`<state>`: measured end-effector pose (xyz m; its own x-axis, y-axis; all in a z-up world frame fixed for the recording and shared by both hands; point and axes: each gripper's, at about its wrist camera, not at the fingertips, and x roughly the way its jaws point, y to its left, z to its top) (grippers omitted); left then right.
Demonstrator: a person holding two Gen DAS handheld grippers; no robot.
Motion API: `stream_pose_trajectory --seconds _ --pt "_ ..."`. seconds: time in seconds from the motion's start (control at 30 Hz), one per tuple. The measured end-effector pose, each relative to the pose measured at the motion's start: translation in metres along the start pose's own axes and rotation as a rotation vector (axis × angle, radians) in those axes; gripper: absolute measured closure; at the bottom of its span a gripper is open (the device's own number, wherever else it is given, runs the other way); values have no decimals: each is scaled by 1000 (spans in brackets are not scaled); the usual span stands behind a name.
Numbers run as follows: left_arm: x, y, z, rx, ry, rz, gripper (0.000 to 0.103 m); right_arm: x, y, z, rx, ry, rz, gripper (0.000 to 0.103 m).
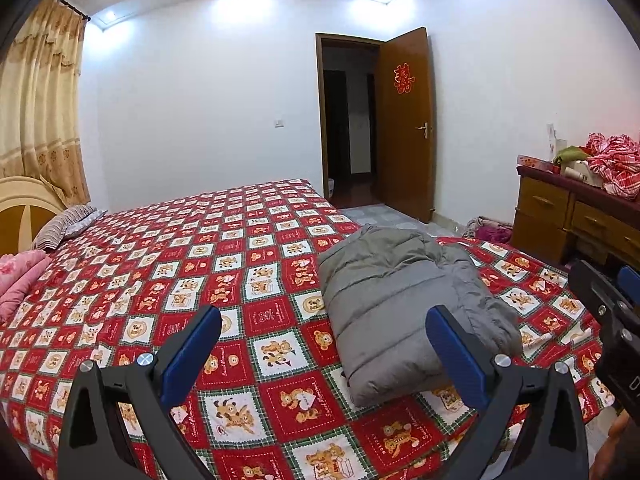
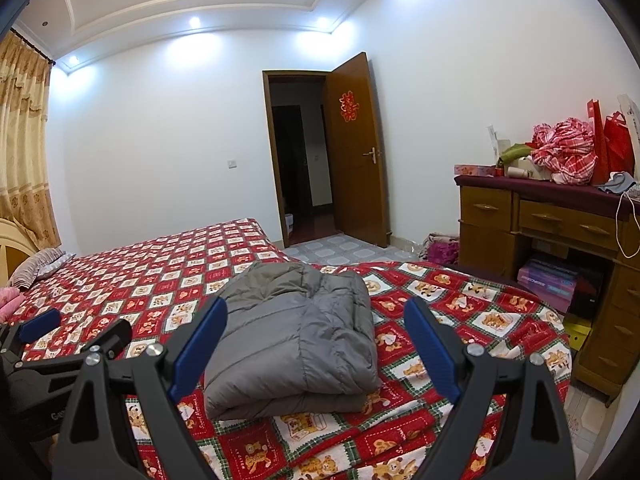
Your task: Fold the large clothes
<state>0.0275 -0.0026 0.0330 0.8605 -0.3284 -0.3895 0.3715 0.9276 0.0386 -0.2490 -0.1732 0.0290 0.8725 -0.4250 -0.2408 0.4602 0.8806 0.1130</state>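
A grey quilted jacket point(image 1: 408, 304) lies folded into a thick bundle on the bed's red patterned sheet point(image 1: 180, 264), near the bed's corner. It also shows in the right wrist view point(image 2: 296, 328). My left gripper point(image 1: 324, 340) is open and empty, held above the bed just to the left of the bundle's near end. My right gripper point(image 2: 316, 332) is open and empty, held above and in front of the bundle. The right gripper's body shows at the right edge of the left wrist view point(image 1: 608, 320). The left gripper's body shows at the lower left of the right wrist view point(image 2: 60, 344).
A wooden desk point(image 2: 540, 228) with red plaid cloth point(image 2: 564, 156) and bags stands right of the bed. An open brown door point(image 2: 356, 152) is at the back. Pillows point(image 1: 64, 224) and a pink folded blanket point(image 1: 20, 280) lie at the bed's head, by beige curtains point(image 1: 40, 100).
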Motion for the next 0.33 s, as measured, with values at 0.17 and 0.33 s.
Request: stream_pose_trajectory --seconds 0.17,0.33 --pt "2 3 0 -9 10 5 1 0 2 -1 2 6 -1 11" --pt "5 5 -1 -15 19 17 1 0 2 -2 5 10 -5 11"
